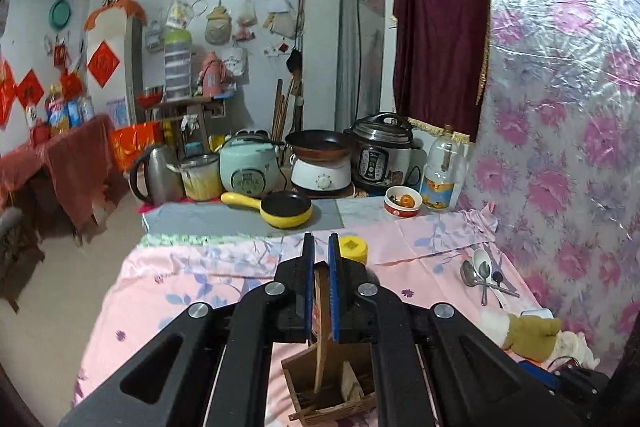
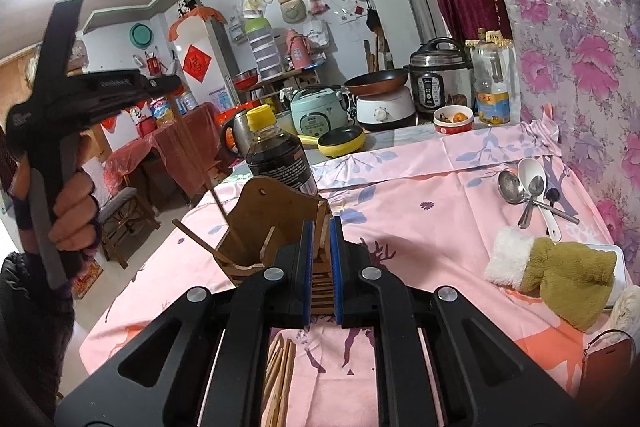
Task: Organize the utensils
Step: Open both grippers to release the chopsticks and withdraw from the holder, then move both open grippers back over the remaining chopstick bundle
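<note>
My left gripper (image 1: 321,247) is shut on a long wooden utensil (image 1: 322,307), which looks like chopsticks. Its lower end hangs down to the wooden utensil holder (image 1: 320,383) below. In the right wrist view a hand holds that left gripper (image 2: 174,83) high at the left, and the thin wooden utensil (image 2: 208,183) slants down from it toward the holder (image 2: 260,211). My right gripper (image 2: 321,227) is shut on the holder's slatted near wall. Several spoons (image 2: 528,195) lie in a pile by the wall; the left wrist view shows the same spoons (image 1: 482,275).
A dark sauce bottle (image 2: 276,155) with a yellow cap stands just behind the holder. More wooden chopsticks (image 2: 280,379) lie on the pink cloth (image 2: 420,195) under my right gripper. An olive mitten (image 2: 560,275) lies at the right. Cookers, pans and a bowl (image 2: 454,121) crowd the far end.
</note>
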A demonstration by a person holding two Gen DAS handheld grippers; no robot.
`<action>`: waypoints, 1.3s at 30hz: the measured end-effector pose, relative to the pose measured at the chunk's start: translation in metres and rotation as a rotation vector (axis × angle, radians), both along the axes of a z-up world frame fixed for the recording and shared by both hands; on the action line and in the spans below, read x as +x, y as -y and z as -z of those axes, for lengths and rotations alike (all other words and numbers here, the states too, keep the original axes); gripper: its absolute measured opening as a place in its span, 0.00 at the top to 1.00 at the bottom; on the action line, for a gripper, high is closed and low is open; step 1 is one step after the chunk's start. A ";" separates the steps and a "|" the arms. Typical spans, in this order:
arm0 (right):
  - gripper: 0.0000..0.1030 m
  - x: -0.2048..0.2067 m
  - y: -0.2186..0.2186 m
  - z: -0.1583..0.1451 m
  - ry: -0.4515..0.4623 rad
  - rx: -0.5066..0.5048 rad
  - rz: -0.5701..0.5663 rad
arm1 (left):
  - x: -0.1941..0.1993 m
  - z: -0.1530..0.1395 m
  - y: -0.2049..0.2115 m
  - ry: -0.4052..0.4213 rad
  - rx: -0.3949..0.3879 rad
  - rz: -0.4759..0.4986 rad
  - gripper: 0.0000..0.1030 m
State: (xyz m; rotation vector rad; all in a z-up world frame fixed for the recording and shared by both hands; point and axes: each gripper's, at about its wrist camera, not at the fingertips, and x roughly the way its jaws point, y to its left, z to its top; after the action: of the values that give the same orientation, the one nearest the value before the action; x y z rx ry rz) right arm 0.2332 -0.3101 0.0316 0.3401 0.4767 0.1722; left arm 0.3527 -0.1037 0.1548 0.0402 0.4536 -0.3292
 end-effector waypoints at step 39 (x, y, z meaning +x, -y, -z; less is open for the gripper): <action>0.34 -0.139 -0.067 -0.001 0.090 -0.049 0.032 | -0.220 0.132 -0.087 -0.035 0.011 -0.246 0.05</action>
State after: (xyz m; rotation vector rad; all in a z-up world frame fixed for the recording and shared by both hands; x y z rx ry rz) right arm 0.0937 -0.2433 0.0326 0.2905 0.3853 0.1439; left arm 0.1325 -0.0168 0.0232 -0.0106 0.4892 -0.0863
